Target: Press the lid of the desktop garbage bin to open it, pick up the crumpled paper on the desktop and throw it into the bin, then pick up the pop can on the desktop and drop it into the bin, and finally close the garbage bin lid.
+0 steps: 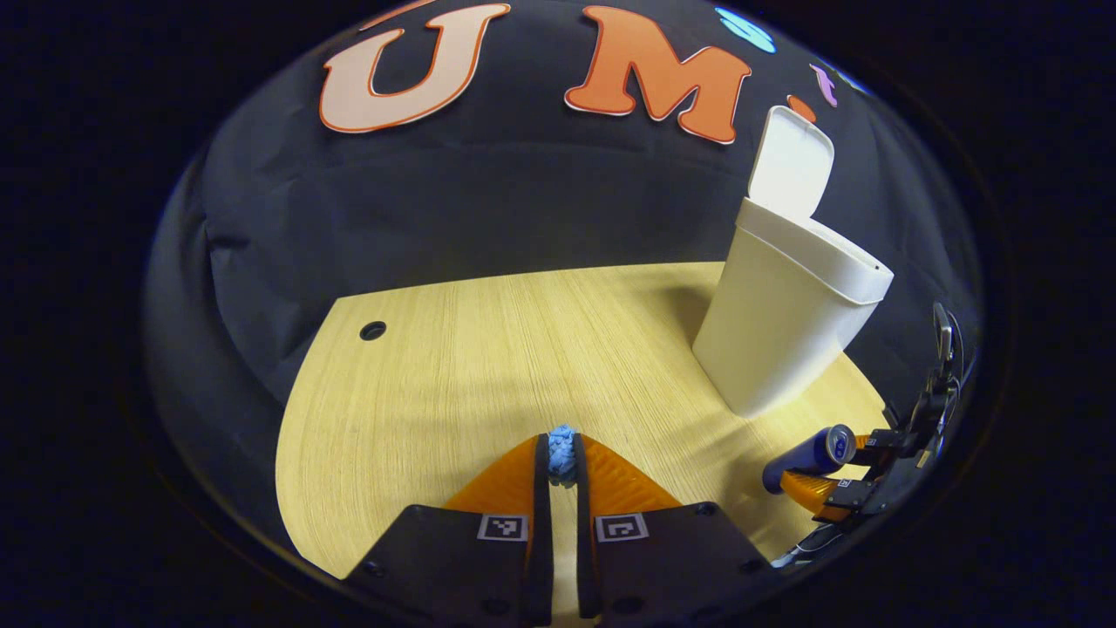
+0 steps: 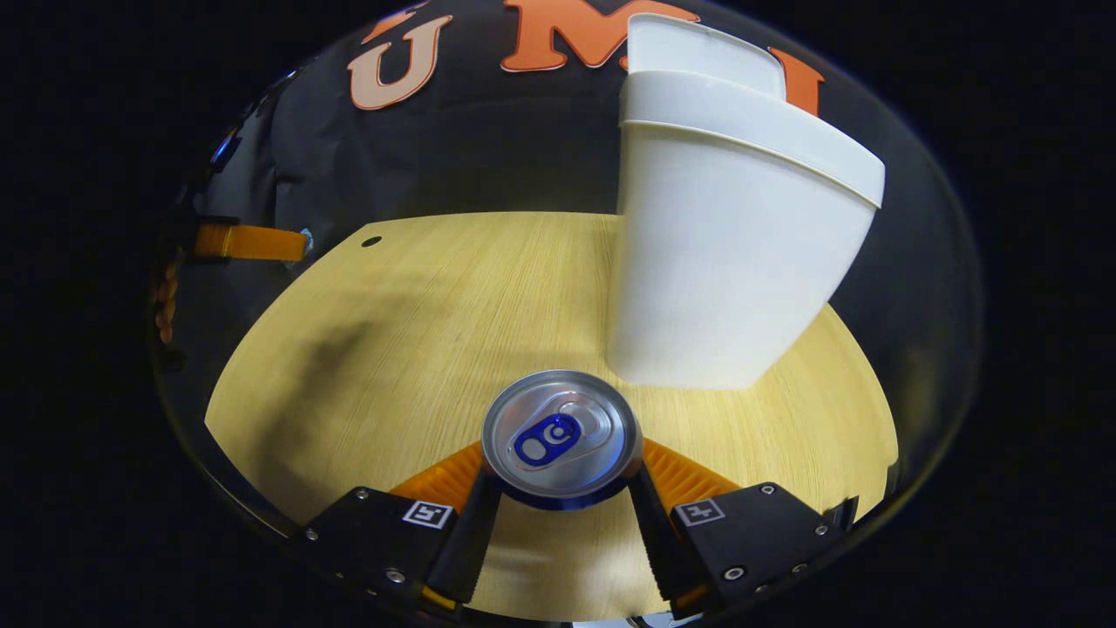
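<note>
A small blue crumpled paper point(image 1: 561, 443) is pinched between the tips of my left gripper point(image 1: 562, 462), low over the wooden table point(image 1: 436, 375). The white bin point(image 1: 785, 323) stands at the back right with its lid point(image 1: 789, 161) swung up. To the right, the blue pop can point(image 1: 806, 455) lies sideways in my right gripper point(image 1: 828, 467). In the right gripper view the can's silver top point(image 2: 561, 434) faces the camera, with the right gripper point(image 2: 561, 458) shut on its sides. The bin point(image 2: 724, 253) rises just beyond it. My left gripper point(image 2: 248, 242) pokes in at the far left.
A round cable hole point(image 1: 373, 331) sits near the table's back left corner. The black cloth wall hangs behind the table. Bare tabletop point(image 2: 392, 331) stretches left of the bin.
</note>
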